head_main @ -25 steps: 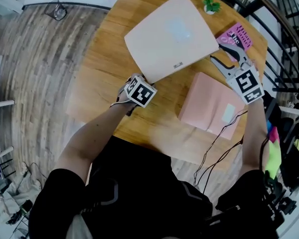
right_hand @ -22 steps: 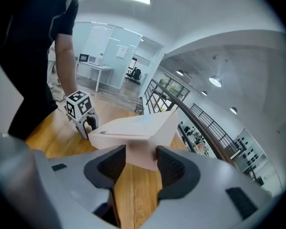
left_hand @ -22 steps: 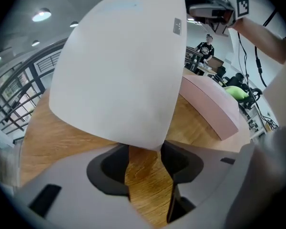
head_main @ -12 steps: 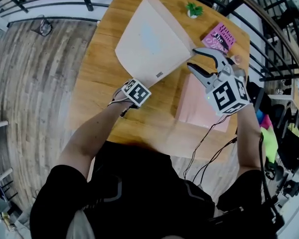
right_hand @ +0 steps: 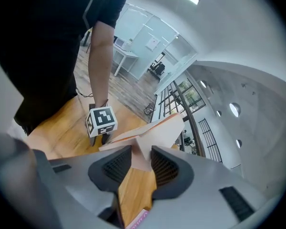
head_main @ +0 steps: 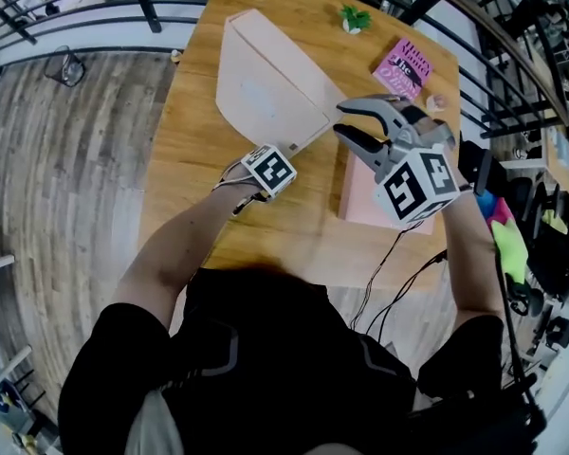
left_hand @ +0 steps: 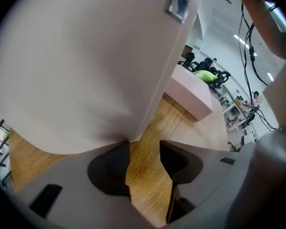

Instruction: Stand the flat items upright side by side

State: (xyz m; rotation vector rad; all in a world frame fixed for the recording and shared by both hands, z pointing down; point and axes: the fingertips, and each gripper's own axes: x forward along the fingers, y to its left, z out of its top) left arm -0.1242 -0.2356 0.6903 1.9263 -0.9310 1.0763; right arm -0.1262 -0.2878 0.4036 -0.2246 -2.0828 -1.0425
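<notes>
Head view, step: we judge the cream flat box [head_main: 266,88], toward the tabletop's [head_main: 190,140] far left corner, is being stood up; the pink box [head_main: 357,199] lies flat near the right edge.
Head view, writing: we cannot read the magenta book's [head_main: 402,64] title.
Left gripper view: the left gripper [left_hand: 144,147] has its jaws apart, with the box's corner against one jaw.
Right gripper view: the right gripper [right_hand: 140,150] has just been closing and pinches the box's corner.
Next: we'd steady the box vertical.

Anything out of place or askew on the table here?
Only the large white folder: it stands tilted on one edge, neither flat nor upright. The pink box and the magenta book lie flat on the table; nothing looks spilled or damaged.
</notes>
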